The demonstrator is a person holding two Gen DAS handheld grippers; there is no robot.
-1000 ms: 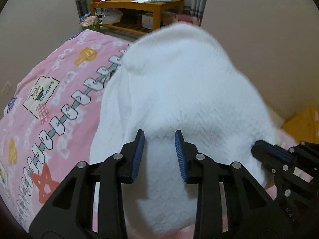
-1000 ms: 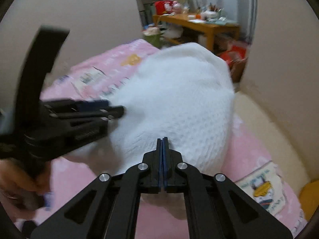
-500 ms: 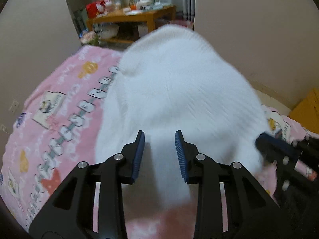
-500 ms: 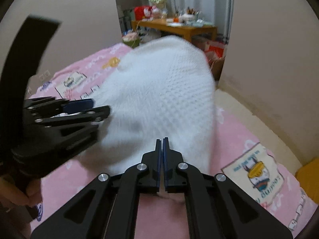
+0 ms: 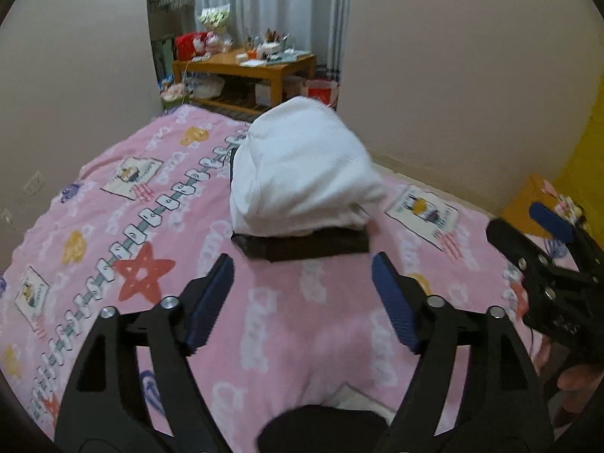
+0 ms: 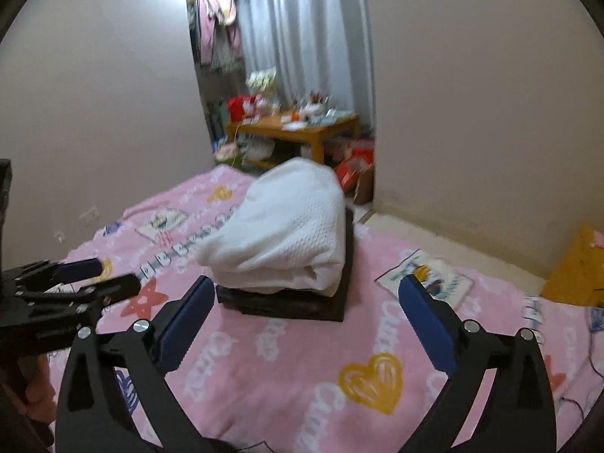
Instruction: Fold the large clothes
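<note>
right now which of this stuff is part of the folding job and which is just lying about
Part of the job:
- white folded garment
- dark folded garment under it
- pink blanket they lie on

Just lying about:
- wooden table with clutter
- red box on the floor
- yellow cushion

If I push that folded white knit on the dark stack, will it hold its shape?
Probably not: the white knit looks soft and puffy, so it would likely squash. It sits loosely on the dark folded stack, so it may slide off. It looks light for its bulk.

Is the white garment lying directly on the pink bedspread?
No, the white garment rests on a folded dark garment, which lies on the bedspread.
</note>
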